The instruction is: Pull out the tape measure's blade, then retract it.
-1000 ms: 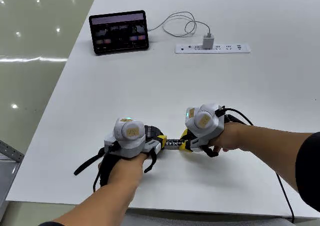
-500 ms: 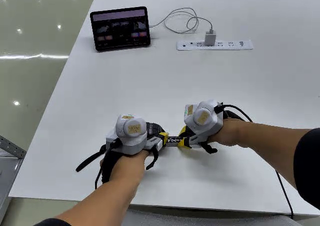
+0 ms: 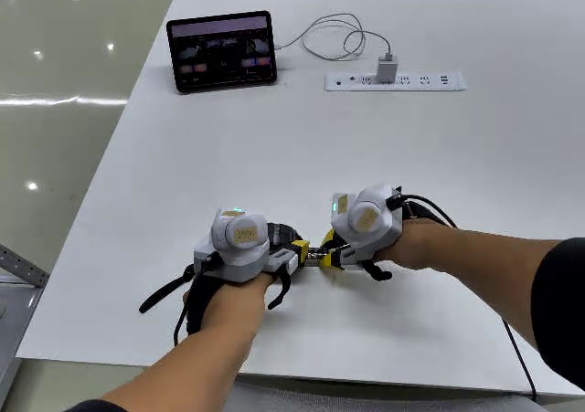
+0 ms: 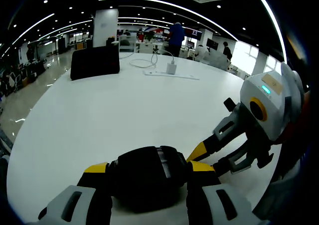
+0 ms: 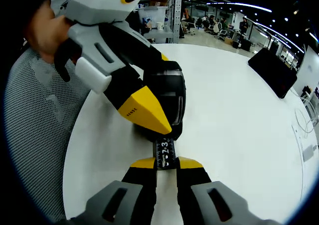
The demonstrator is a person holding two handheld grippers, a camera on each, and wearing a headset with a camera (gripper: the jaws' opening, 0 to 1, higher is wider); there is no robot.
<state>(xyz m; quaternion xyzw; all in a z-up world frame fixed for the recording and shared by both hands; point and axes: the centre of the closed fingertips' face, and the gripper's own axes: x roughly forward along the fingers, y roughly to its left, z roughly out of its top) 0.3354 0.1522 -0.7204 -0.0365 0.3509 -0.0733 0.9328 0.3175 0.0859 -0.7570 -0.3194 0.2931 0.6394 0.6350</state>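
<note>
In the head view, the tape measure [image 3: 279, 238] sits on the white counter [image 3: 411, 156], close to the person. The left tool [image 3: 294, 251] is closed around its black case. The right tool [image 3: 325, 258] is just beside it, on the right side. A short bit of blade [image 3: 313, 256] shows between the two tools. A tablet [image 3: 222, 50] and a power strip [image 3: 395, 81] are well apart, at the far side.

In the left gripper view, the left tool [image 4: 149, 167] hugs the case [image 4: 149, 177] from both sides. The right tool [image 4: 210, 157] comes in from the right, with its tips near the case.

In the right gripper view, the right tool [image 5: 167, 163] is shut tight on the blade [image 5: 164, 152], and numbers show on it. The blade runs straight ahead from this tool into the mouth of the case [image 5: 169, 98]. The left tool [image 5: 157, 85] holds the case.

Only a little blade is out, I think. The blade lies in a line from the case to the right tool. So the right hand would move along that line, straight away from the case, while the left hand holds the case still.
</note>
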